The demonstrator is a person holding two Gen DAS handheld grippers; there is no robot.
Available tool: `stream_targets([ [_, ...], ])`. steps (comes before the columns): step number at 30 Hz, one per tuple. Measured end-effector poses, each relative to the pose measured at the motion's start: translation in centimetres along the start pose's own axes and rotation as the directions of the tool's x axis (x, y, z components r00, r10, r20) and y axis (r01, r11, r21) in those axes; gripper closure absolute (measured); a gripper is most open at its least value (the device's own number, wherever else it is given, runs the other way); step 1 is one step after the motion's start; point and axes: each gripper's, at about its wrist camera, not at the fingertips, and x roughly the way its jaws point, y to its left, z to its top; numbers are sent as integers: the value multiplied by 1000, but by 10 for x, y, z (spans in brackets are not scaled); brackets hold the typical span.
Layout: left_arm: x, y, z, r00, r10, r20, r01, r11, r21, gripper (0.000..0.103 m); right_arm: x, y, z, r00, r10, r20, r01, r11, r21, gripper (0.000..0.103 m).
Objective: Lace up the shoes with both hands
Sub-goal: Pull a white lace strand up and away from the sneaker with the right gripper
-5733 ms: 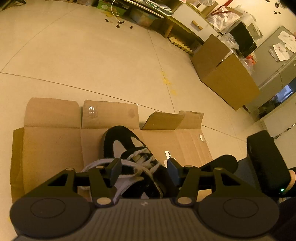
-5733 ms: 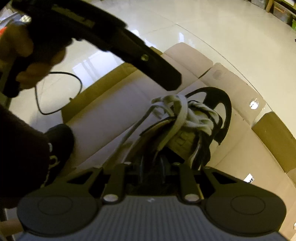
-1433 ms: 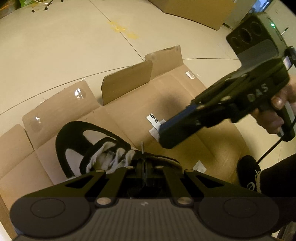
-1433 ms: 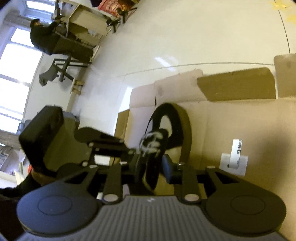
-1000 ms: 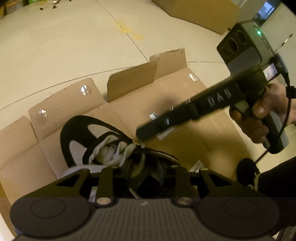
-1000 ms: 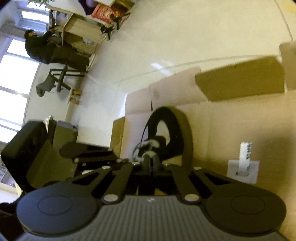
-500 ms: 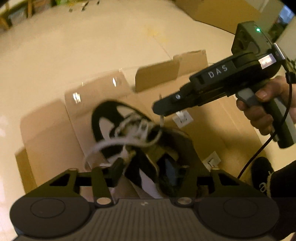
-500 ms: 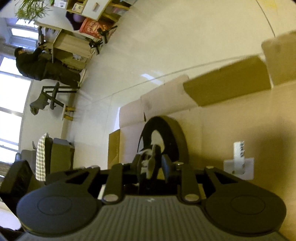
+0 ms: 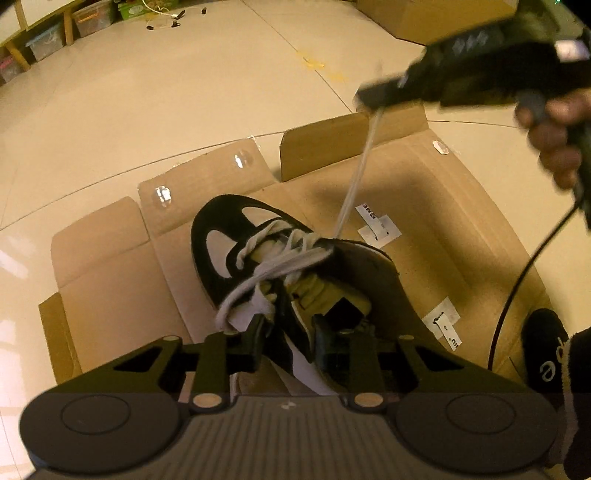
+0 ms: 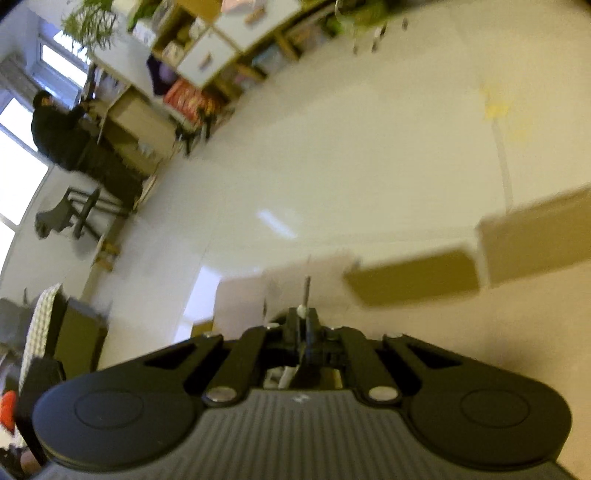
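Observation:
A black and white shoe [image 9: 258,258] with white laces lies on flattened cardboard [image 9: 443,221], toe pointing away. My left gripper [image 9: 288,343] is open, its fingers either side of the shoe's collar and tongue. My right gripper [image 9: 364,98] shows in the left wrist view at the upper right, raised above the shoe, shut on a white lace [image 9: 354,181] pulled taut from the eyelets. In the right wrist view my right gripper [image 10: 304,325] is shut with the lace tip [image 10: 306,295] sticking out between the fingers. The shoe is hidden in that view.
White labels [image 9: 380,225] are stuck on the cardboard. Cardboard flaps [image 9: 351,144] stand at its far edge. A black cable [image 9: 517,288] hangs from the right gripper. A big cardboard box [image 9: 424,14] stands behind. A seated person [image 10: 70,136] and shelves are far off.
My right gripper has risen up and to the right, pulling the lace taut through the eyelets. My left gripper has stayed open around the shoe's collar.

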Motion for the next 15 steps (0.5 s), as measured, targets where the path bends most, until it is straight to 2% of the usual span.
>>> stream_targets([
  [4, -2, 2, -1, 1000, -2, -9, 2, 1000, -3, 75, -30, -6, 20, 995, -66, 77, 69, 997, -33, 101],
  [9, -6, 2, -2, 1000, 19, -9, -19, 1000, 8, 75, -64, -26, 35, 973, -164, 161, 169, 985, -18, 101],
  [15, -6, 7, 1, 999, 48, -7, -47, 999, 20, 75, -86, -53, 42, 943, -270, 192, 269, 963, 34, 101],
])
